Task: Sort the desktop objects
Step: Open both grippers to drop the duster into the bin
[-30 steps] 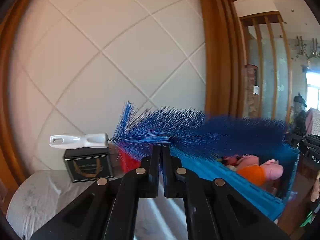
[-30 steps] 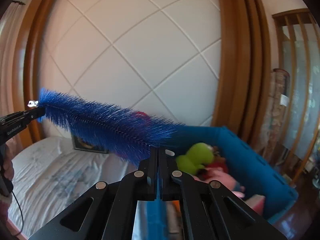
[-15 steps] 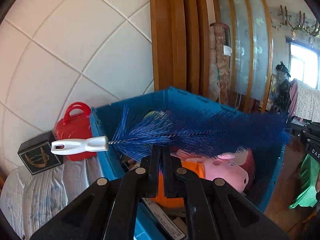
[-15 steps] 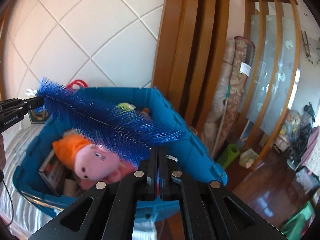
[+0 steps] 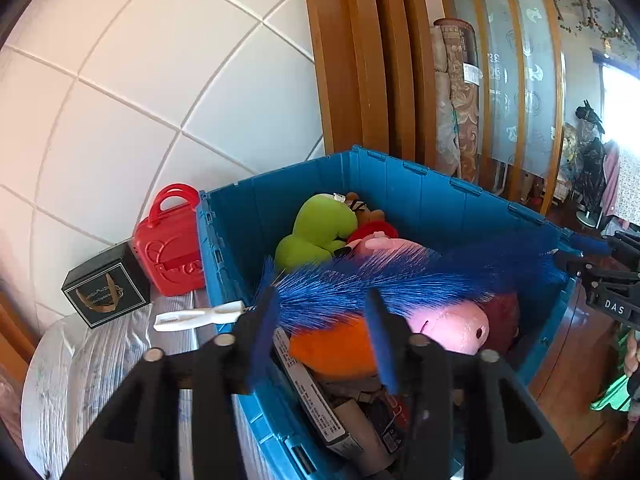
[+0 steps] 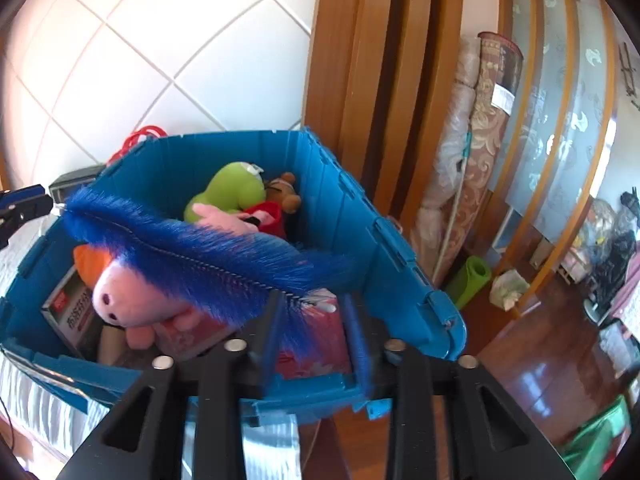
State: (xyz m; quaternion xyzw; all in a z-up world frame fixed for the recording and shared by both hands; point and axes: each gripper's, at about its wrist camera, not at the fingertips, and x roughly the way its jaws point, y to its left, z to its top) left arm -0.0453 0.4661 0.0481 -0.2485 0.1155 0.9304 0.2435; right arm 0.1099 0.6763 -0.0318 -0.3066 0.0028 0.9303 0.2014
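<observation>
A long blue bristle brush (image 5: 400,280) with a white handle (image 5: 200,316) lies across the top of the blue plastic crate (image 5: 460,200), over the toys inside. It also shows in the right wrist view (image 6: 208,248), above the crate (image 6: 348,216). My left gripper (image 5: 320,320) is open, its fingers apart on either side of the brush near the handle end. My right gripper (image 6: 312,316) is open, its fingers apart around the brush's other end.
In the crate lie a pink pig plush (image 5: 448,324), a green frog plush (image 5: 316,232), a small bear (image 6: 286,192) and boxes (image 5: 320,408). A red toy case (image 5: 172,240) and a black box (image 5: 104,288) stand left of the crate by the white padded wall.
Both grippers carried the brush from the bed side to over the crate, then opened. The brush has dropped a little and rests free between the open fingers.
</observation>
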